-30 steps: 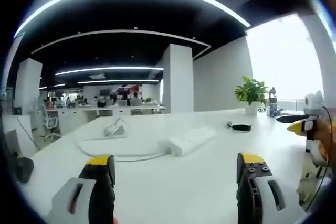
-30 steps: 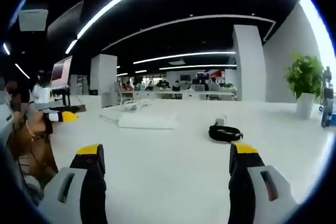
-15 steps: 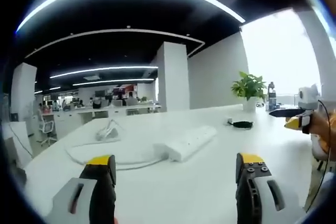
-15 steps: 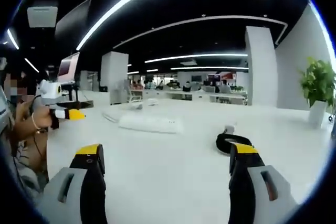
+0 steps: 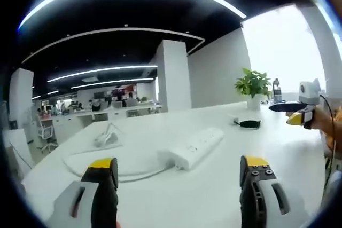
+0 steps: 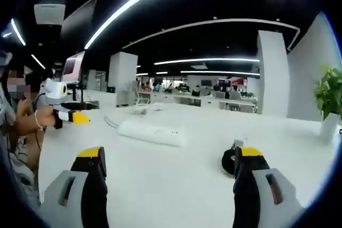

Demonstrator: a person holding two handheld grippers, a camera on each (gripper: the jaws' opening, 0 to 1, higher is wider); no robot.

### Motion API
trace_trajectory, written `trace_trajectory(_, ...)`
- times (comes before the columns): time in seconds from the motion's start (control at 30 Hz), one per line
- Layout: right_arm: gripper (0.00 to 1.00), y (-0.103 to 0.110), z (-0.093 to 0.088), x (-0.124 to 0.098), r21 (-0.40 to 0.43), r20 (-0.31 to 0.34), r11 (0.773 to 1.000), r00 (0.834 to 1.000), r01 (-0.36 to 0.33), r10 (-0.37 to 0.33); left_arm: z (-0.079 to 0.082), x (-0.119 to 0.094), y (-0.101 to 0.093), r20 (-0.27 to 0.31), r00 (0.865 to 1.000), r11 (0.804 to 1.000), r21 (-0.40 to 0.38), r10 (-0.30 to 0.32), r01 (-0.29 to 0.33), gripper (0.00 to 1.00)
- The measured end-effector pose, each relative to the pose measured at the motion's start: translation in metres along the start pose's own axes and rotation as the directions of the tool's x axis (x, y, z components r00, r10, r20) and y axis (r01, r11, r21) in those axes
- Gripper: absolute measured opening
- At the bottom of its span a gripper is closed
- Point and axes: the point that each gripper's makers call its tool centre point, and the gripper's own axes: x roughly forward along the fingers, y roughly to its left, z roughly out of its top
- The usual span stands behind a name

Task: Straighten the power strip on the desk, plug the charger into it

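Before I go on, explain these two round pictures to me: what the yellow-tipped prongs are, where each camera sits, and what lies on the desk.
A person holds a hand tool with two jaws in each hand, and a small camera rides on each, looking forward along the jaws. The prongs at the bottom of the left gripper view are the left gripper; those in the right gripper view are the right gripper. Both stand open and hold nothing. On the white desk lies a white power strip with its white cable curving away. Further off lies the charger, a small plug with a coiled black cord. A potted plant stands at the far edge.
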Motion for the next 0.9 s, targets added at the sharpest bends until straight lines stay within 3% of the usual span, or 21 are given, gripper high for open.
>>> trace_trajectory(0.3,1.00,-0.006,0.015,0.030,-0.015,0.053,0.998,0.996,-0.064,0.065,0.006,0.017,0.002,0.015,1.000,1.000,-0.008,-0.010,0.010,0.96)
trace_trajectory(0.5,1.00,-0.011,0.011,0.045,-0.050,0.027,0.996,0.997,-0.077,0.078,0.006,0.027,0.007,0.012,1.000,1.000,-0.019,0.000,0.000,0.97)
trace_trajectory(0.63,1.00,-0.014,0.001,0.059,-0.052,-0.024,0.994,0.996,-0.092,0.091,0.002,0.037,0.006,-0.006,1.000,1.000,-0.014,-0.007,0.007,0.96)
trace_trajectory(0.9,1.00,-0.012,-0.010,0.083,0.040,-0.042,0.990,0.989,-0.137,0.138,-0.004,0.057,0.007,-0.046,0.999,1.000,0.011,-0.011,0.011,0.96)
